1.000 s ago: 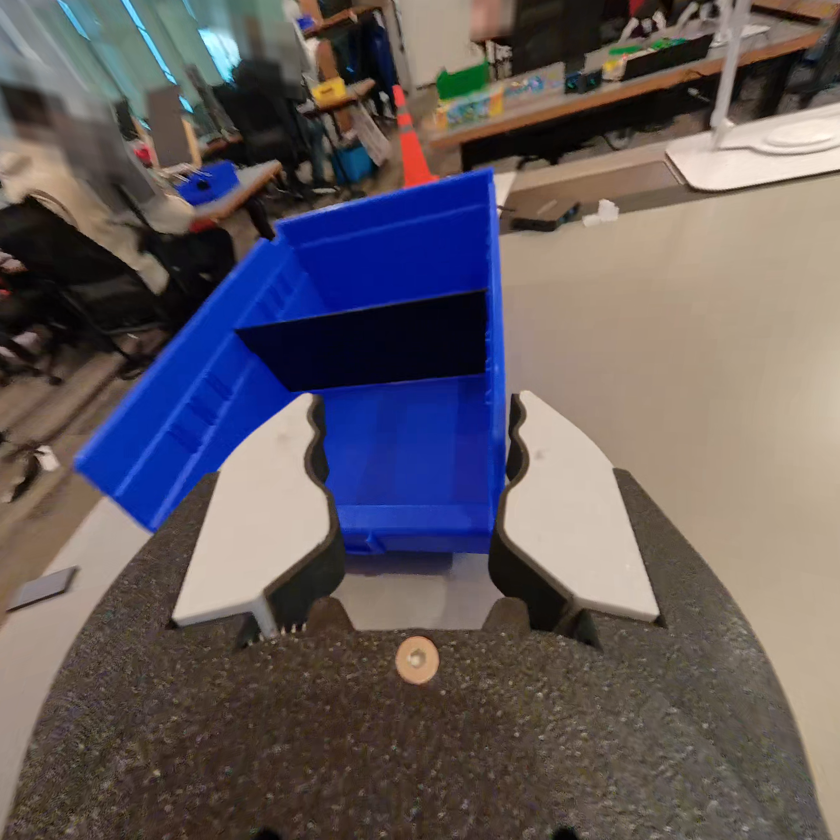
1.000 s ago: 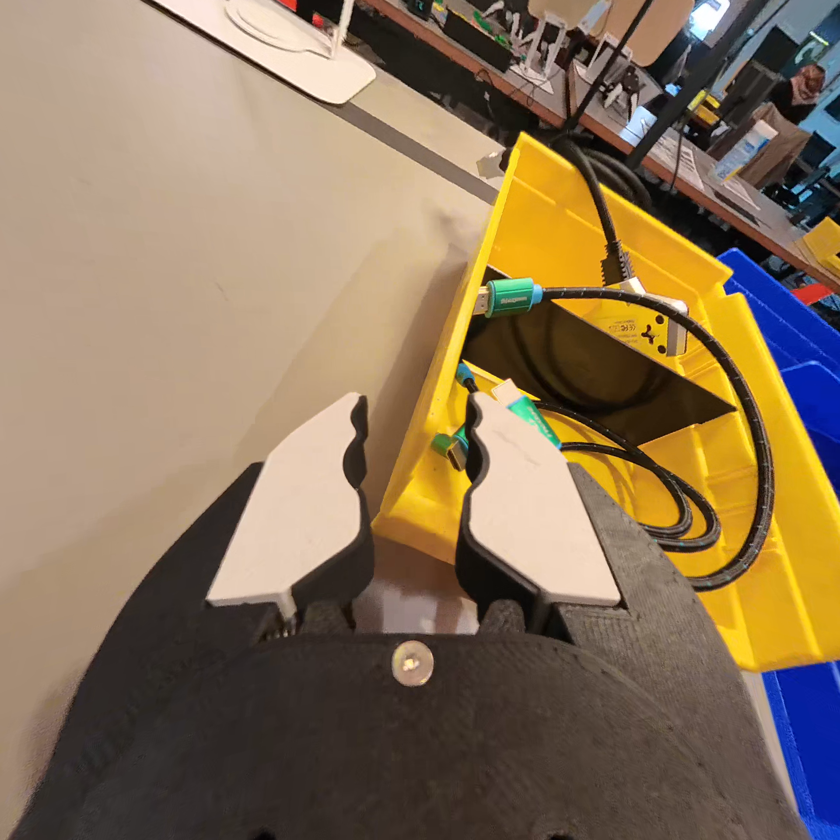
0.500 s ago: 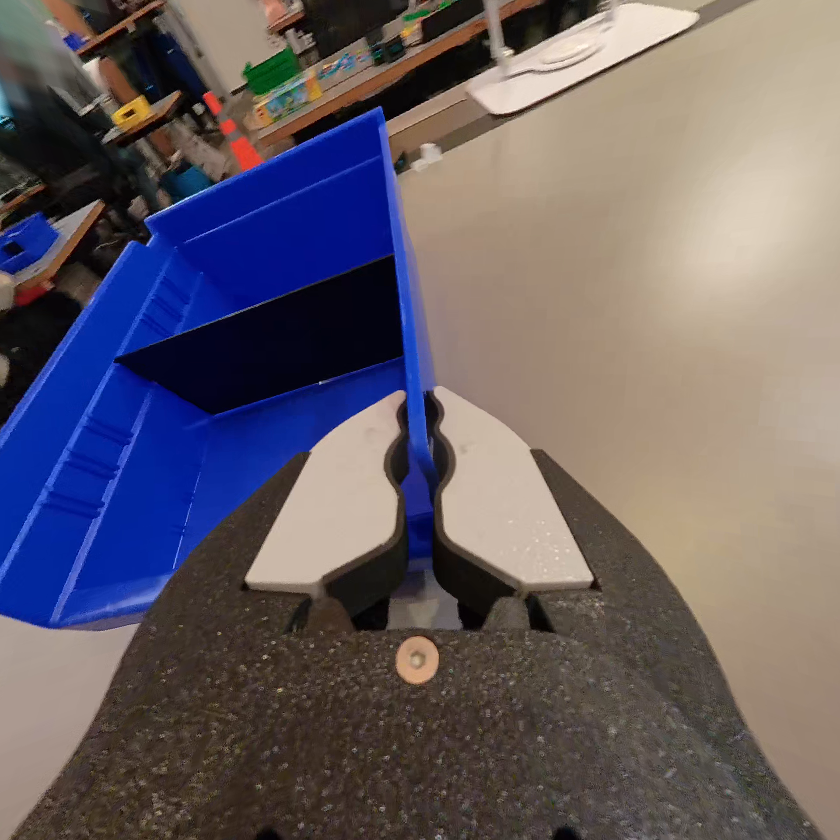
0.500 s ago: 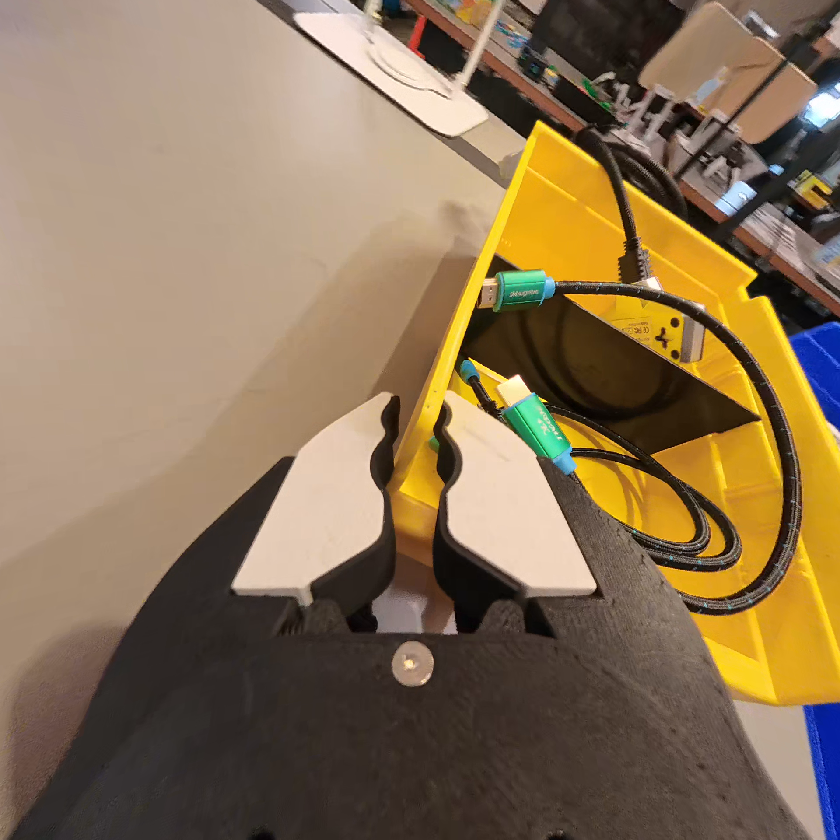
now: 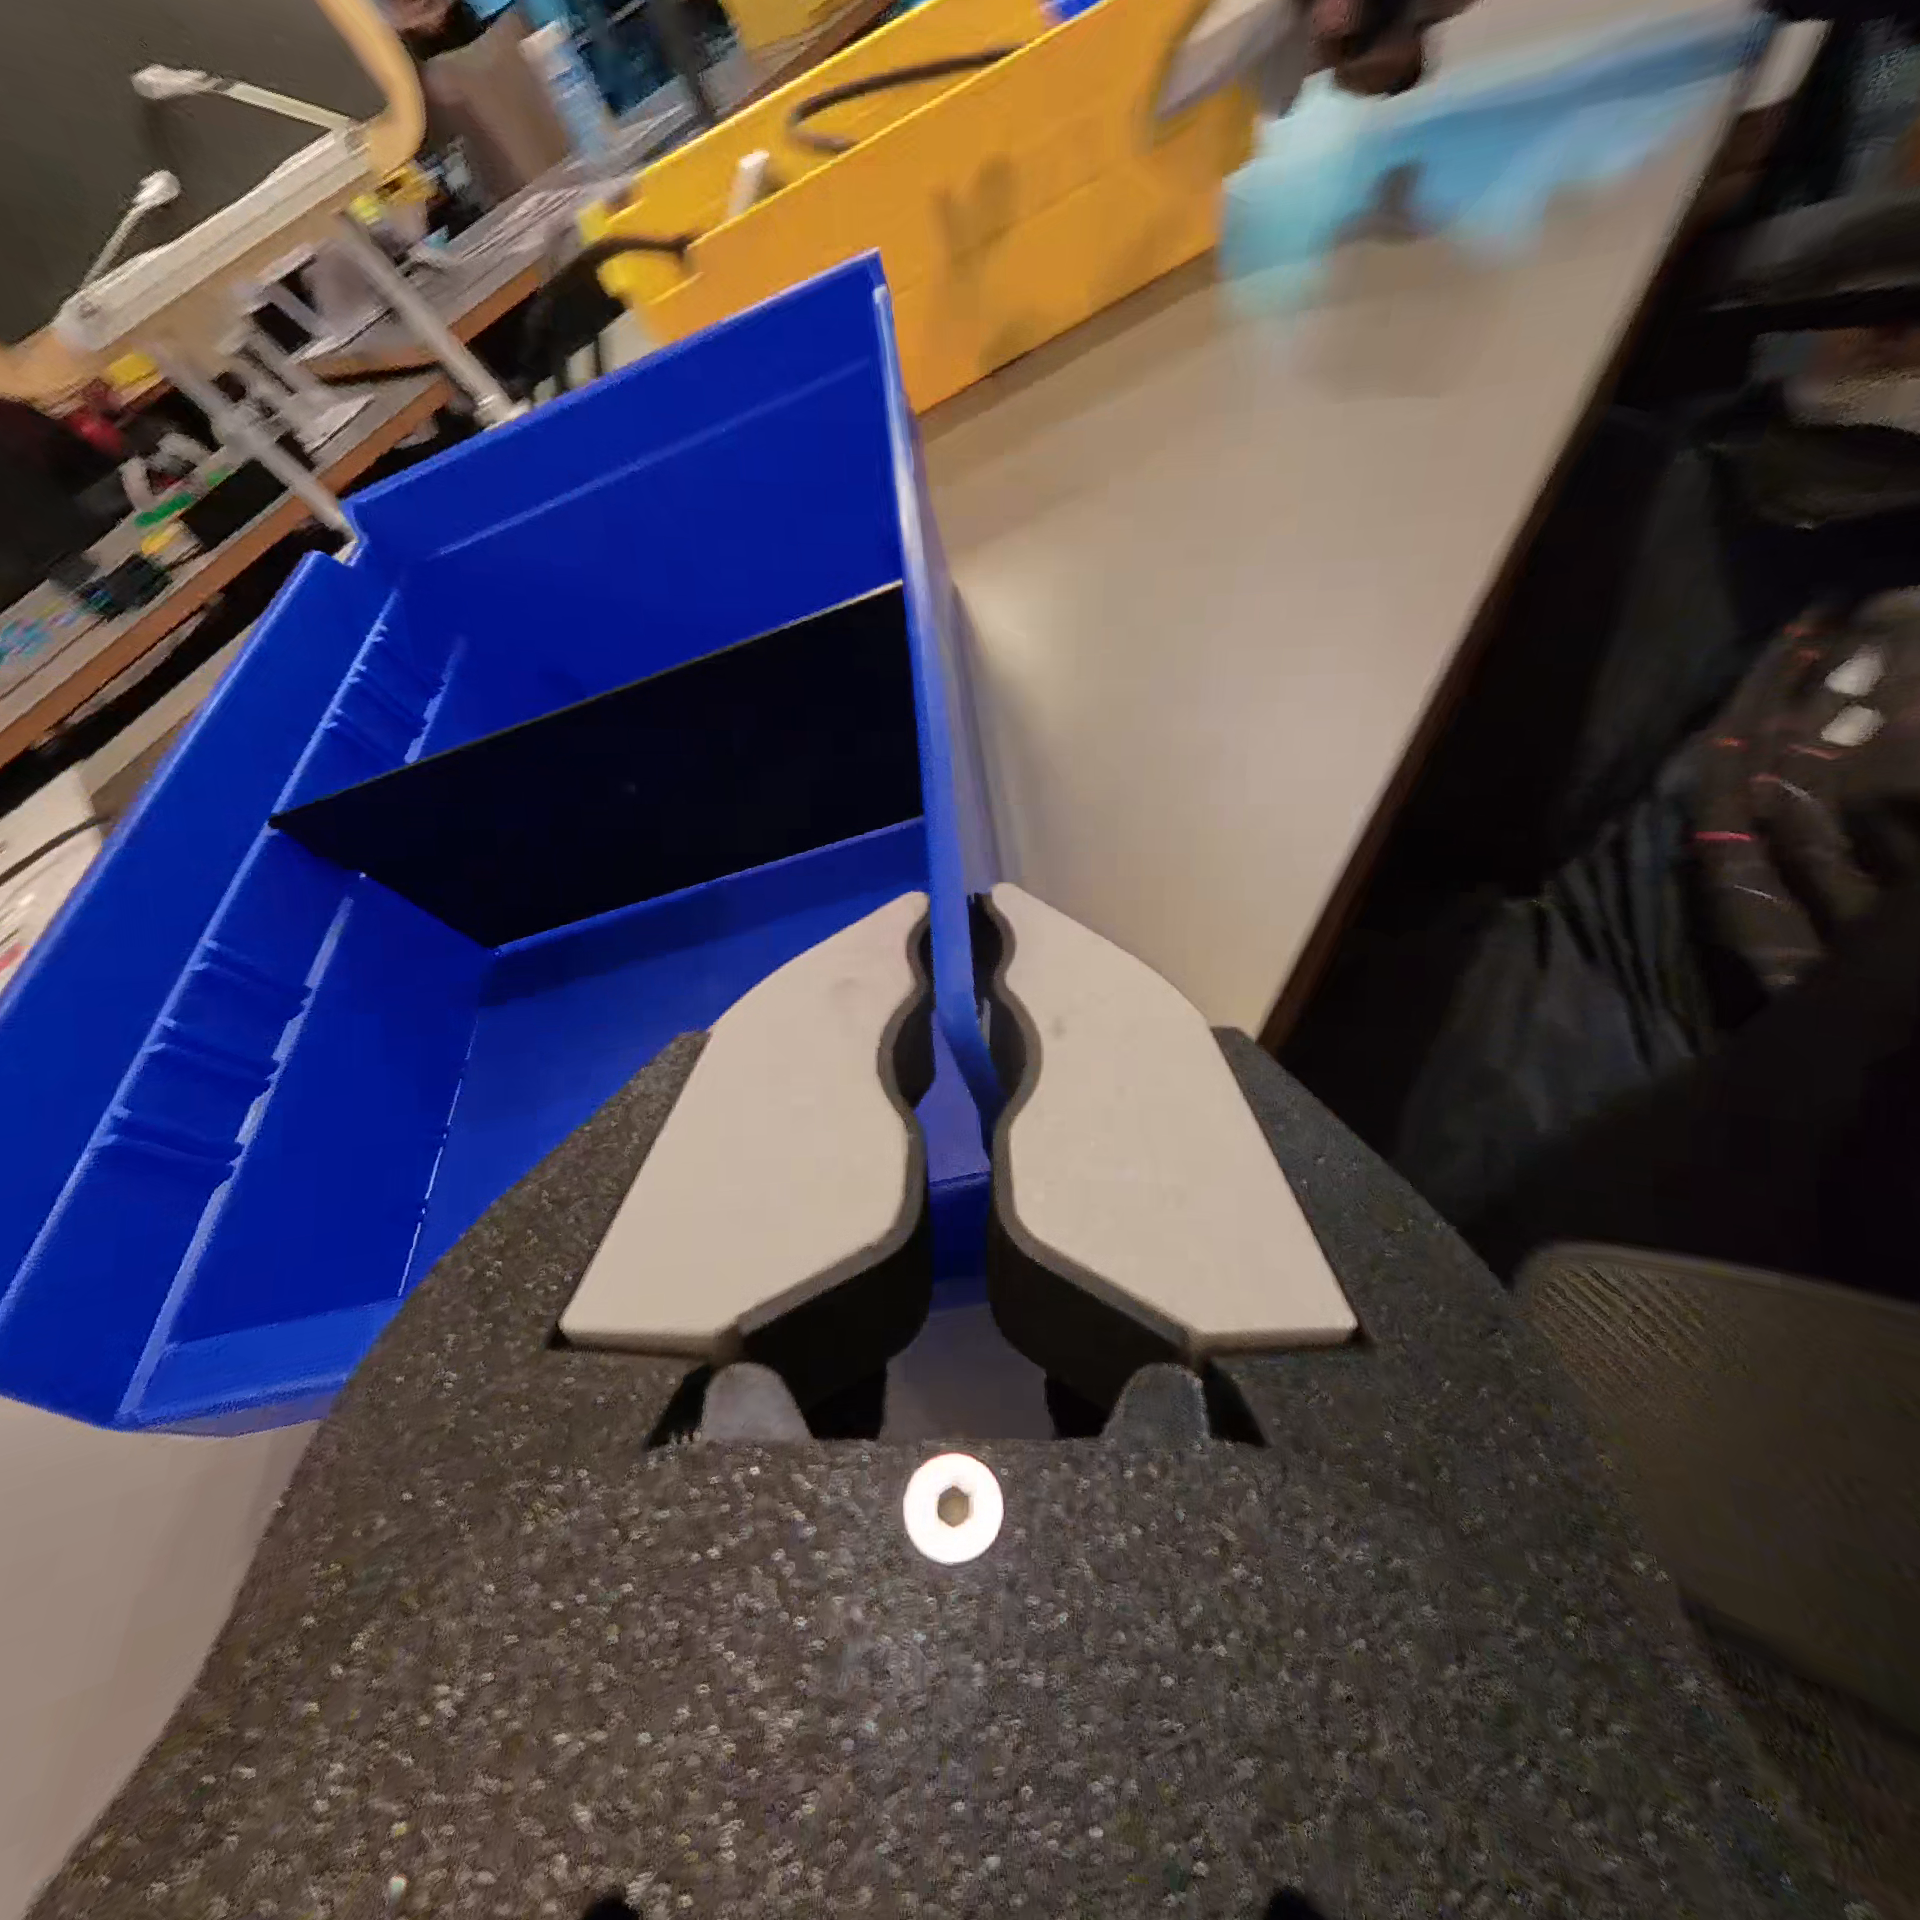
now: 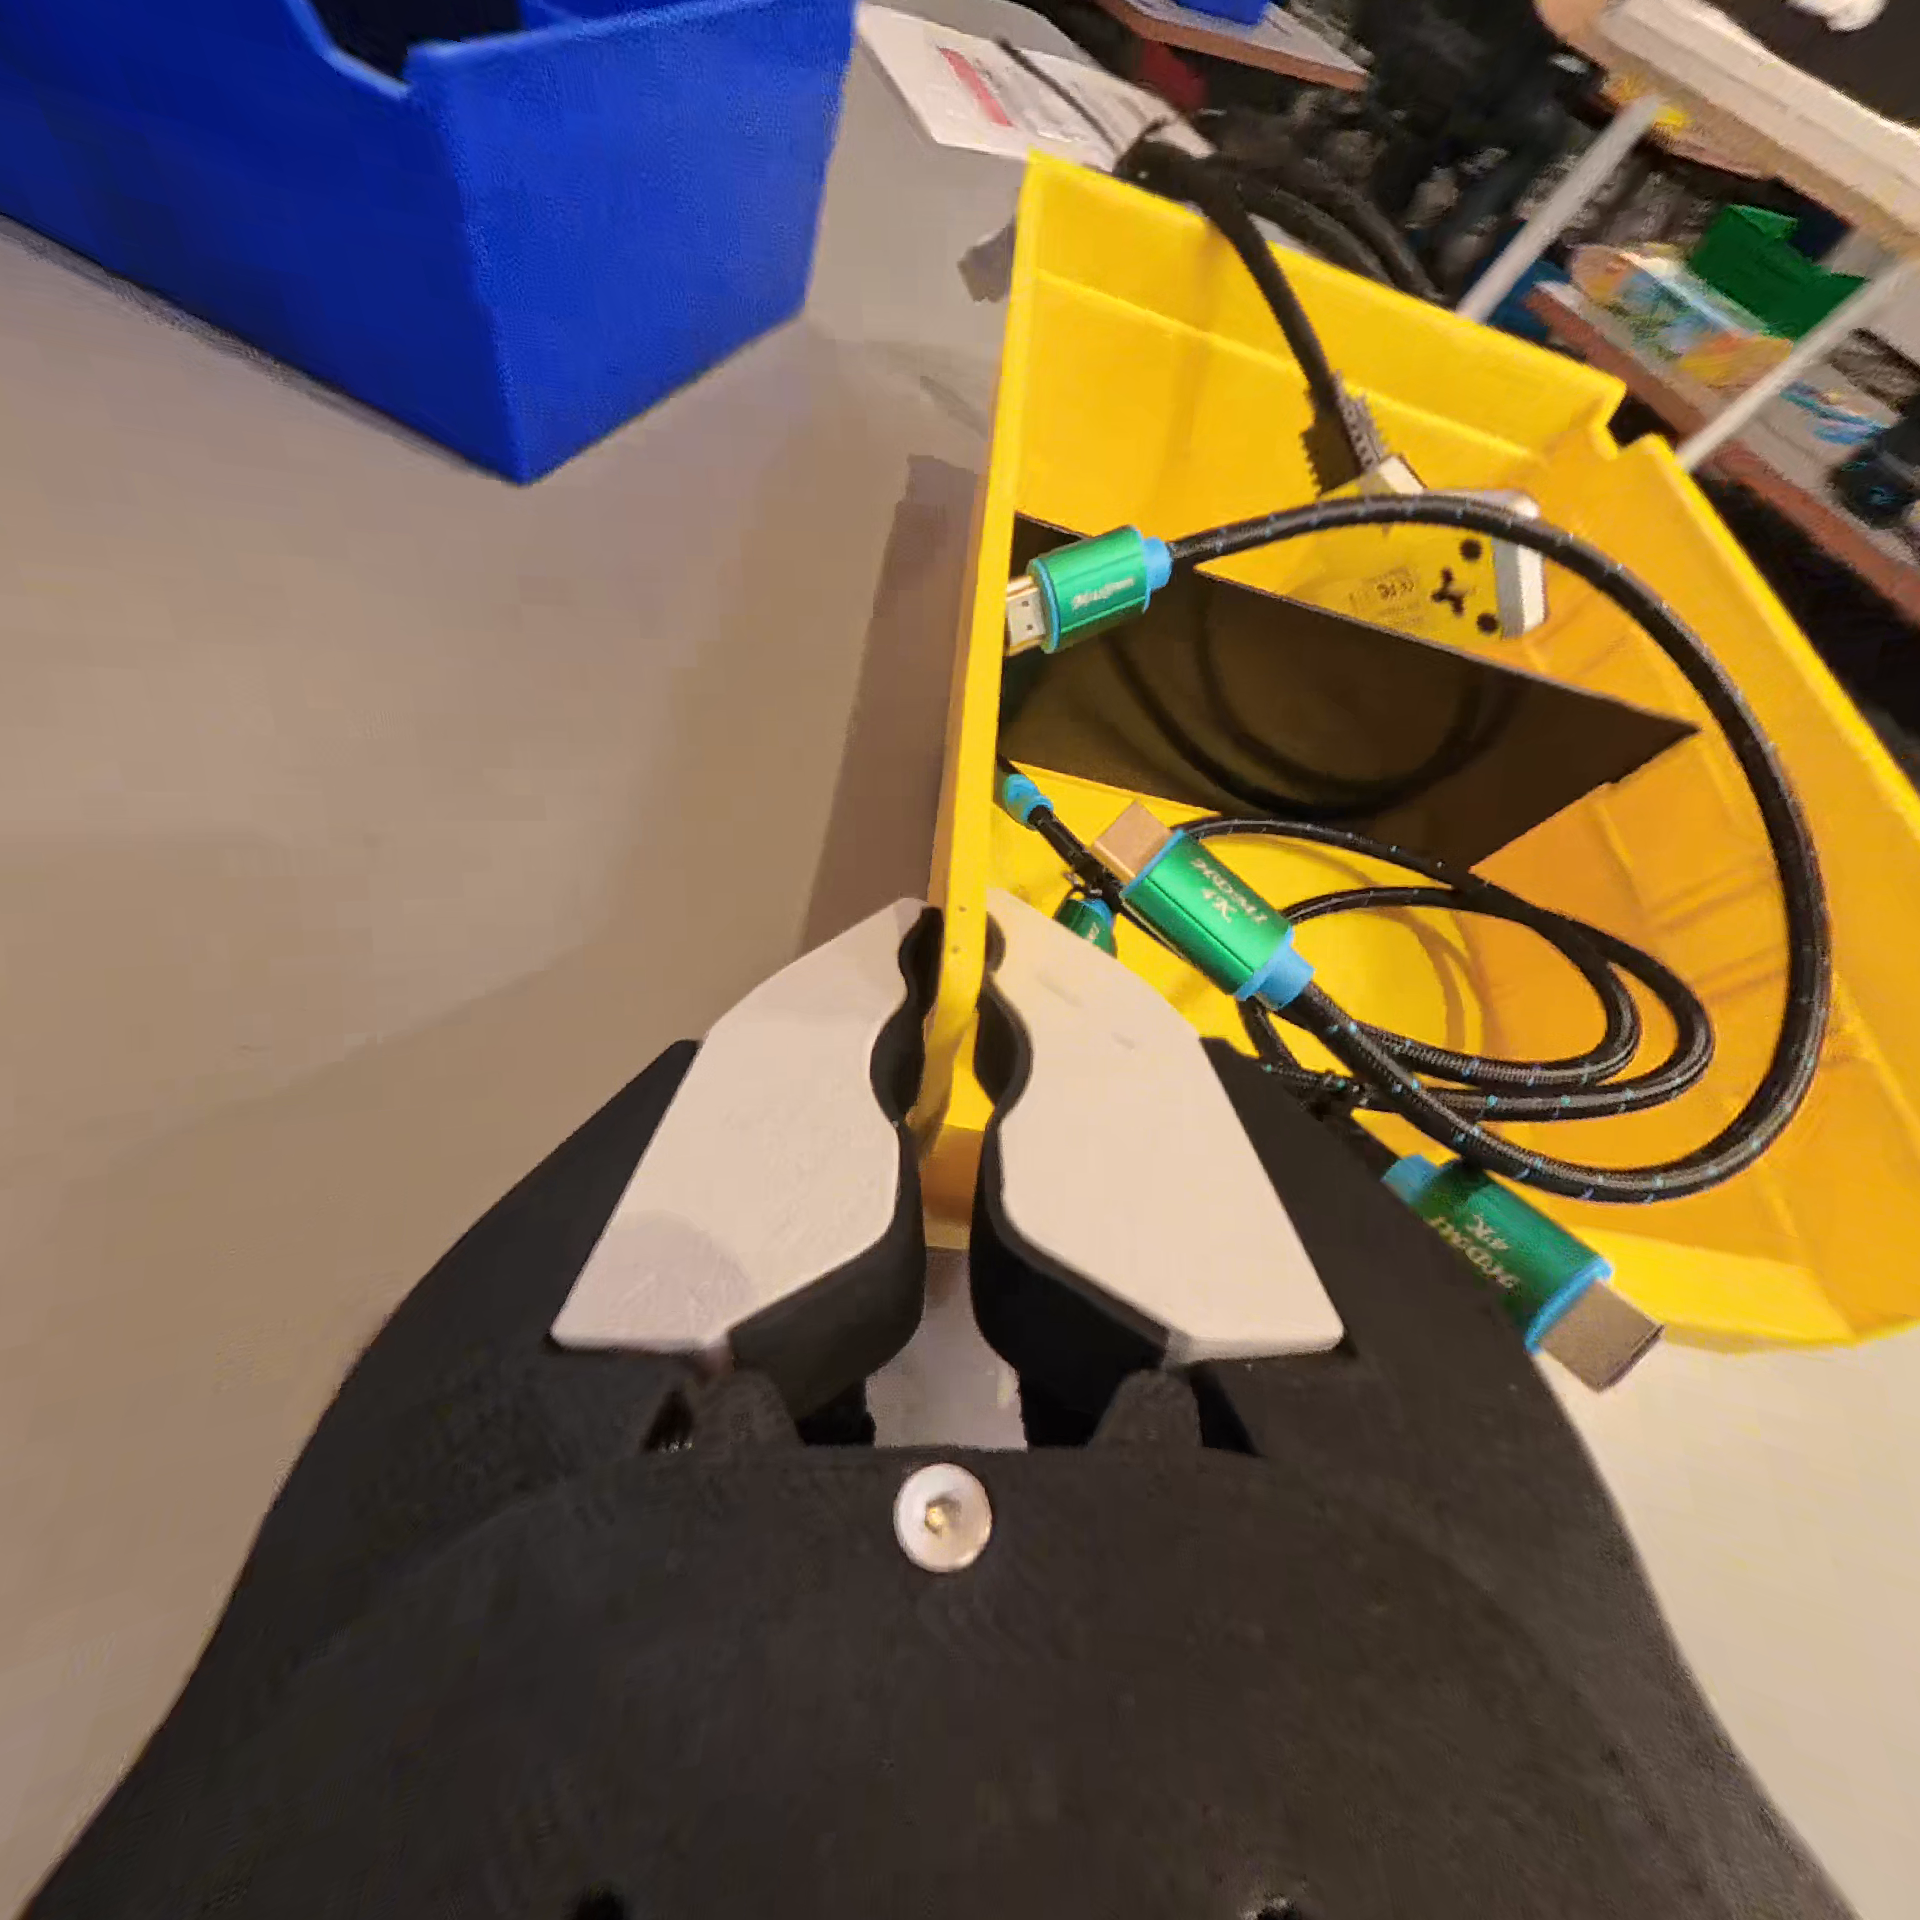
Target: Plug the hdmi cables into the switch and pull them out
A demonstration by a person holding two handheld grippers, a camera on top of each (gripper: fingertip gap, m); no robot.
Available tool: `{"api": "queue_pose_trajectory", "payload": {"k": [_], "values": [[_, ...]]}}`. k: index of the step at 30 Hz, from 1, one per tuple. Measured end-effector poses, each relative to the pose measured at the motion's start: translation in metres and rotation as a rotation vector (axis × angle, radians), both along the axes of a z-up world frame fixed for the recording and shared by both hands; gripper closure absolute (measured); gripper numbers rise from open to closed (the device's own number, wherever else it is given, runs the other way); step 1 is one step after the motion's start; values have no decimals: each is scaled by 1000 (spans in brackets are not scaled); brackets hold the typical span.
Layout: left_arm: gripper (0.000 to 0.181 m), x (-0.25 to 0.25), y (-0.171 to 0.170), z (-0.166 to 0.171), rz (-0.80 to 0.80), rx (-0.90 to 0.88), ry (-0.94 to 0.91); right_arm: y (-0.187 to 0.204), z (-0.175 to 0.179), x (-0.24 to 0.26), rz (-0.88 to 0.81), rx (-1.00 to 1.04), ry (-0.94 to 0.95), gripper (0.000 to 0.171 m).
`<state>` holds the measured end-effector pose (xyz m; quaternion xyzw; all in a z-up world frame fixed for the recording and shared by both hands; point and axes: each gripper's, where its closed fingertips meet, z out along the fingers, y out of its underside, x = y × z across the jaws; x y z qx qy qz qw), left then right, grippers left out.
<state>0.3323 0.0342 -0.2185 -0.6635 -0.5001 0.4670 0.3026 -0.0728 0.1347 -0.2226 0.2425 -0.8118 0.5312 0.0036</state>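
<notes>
My left gripper is shut on the right side wall of an empty blue bin with a black divider. My right gripper is shut on the left side wall of a yellow bin. That bin holds black braided HDMI cables with green plugs and a silver switch box behind a black divider. One green plug hangs over the bin's near edge. The yellow bin also shows far off in the left wrist view.
The bins sit on a grey table. The blue bin shows at upper left in the right wrist view. The table's right edge and a black chair show in the left wrist view. Cluttered benches lie beyond.
Both grippers closed onto their bin walls and swung the bins around. The blue bin now faces the yellow bin; a green plug has slid over the yellow bin's near edge.
</notes>
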Motion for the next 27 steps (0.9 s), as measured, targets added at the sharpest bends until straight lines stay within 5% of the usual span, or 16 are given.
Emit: {"api": "queue_pose_trajectory", "payload": {"k": [9, 27], "values": [[176, 21, 53, 0, -384, 49, -30, -46, -1, 8, 238, 51, -54, 167], [176, -60, 99, 0, -698, 64, -55, -152, -1, 109, 483, 96, -80, 167]]}}
